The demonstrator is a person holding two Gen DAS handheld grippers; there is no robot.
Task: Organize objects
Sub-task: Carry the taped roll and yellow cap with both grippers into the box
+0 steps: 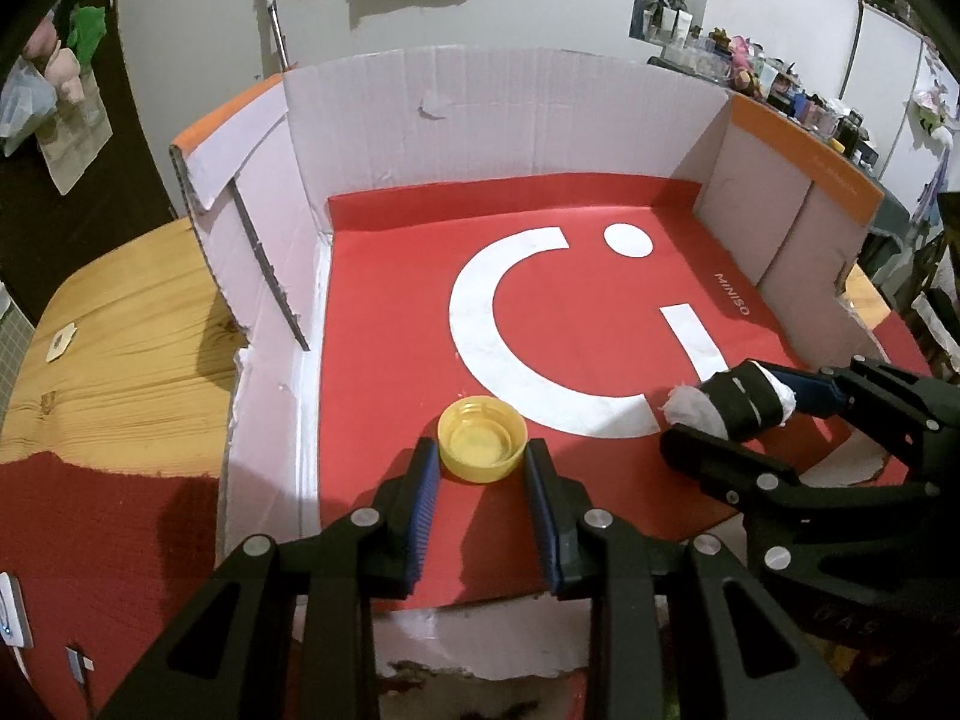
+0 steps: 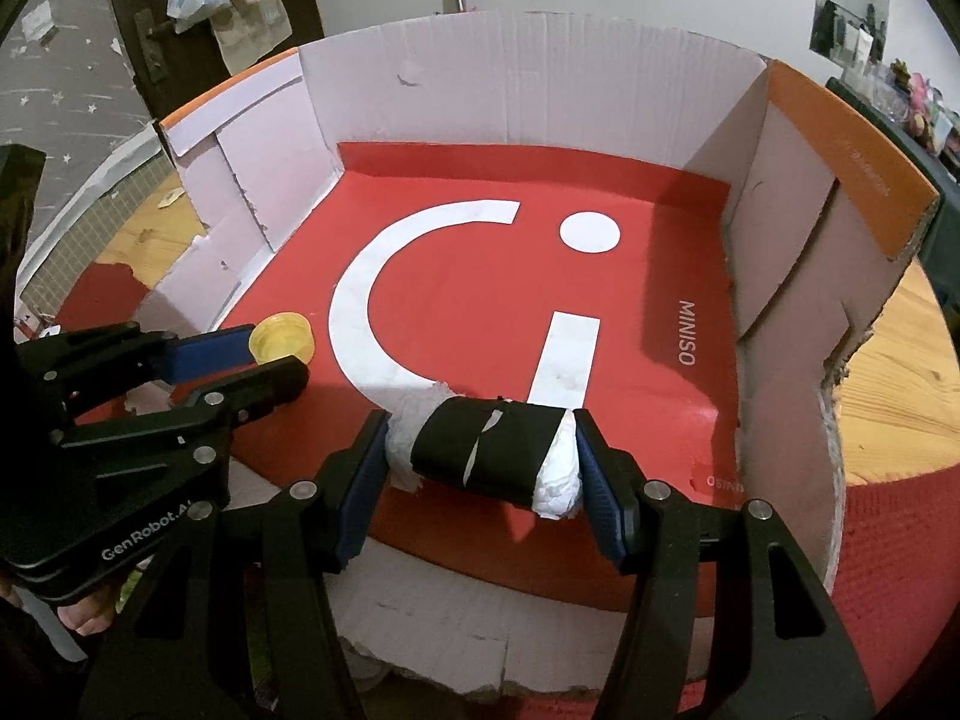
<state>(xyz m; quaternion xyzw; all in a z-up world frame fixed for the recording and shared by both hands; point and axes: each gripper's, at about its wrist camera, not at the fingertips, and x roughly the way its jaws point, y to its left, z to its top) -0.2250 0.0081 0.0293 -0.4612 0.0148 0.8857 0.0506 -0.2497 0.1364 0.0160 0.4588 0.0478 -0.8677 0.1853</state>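
While the left gripper [image 1: 480, 450] brackets the yellow cap [image 1: 482, 439] — unclenched — the right gripper [image 2: 483, 450] clamps the taped roll [image 2: 489, 447].

- Cardboard box [image 2: 540, 54]: white inner walls, orange outer flaps.
- Box liner [image 1: 390, 300]: red, printed with a white curved stroke, a white dot, a white bar and white "MINISO" lettering.
- Bottle cap [image 1: 482, 447]: yellow, inside and out.
- Roll [image 2: 492, 450]: white crumpled material, wrapped in a black band with a thin white line across it.
- Left gripper [image 1: 482, 468] and right gripper [image 2: 483, 456]: black bodies, silver rivets, blue ribbed pads on the fingers [image 1: 420, 498].
- Desk [image 1: 120, 348]: light wood grain, partly under a red textured mat [image 2: 888, 570].
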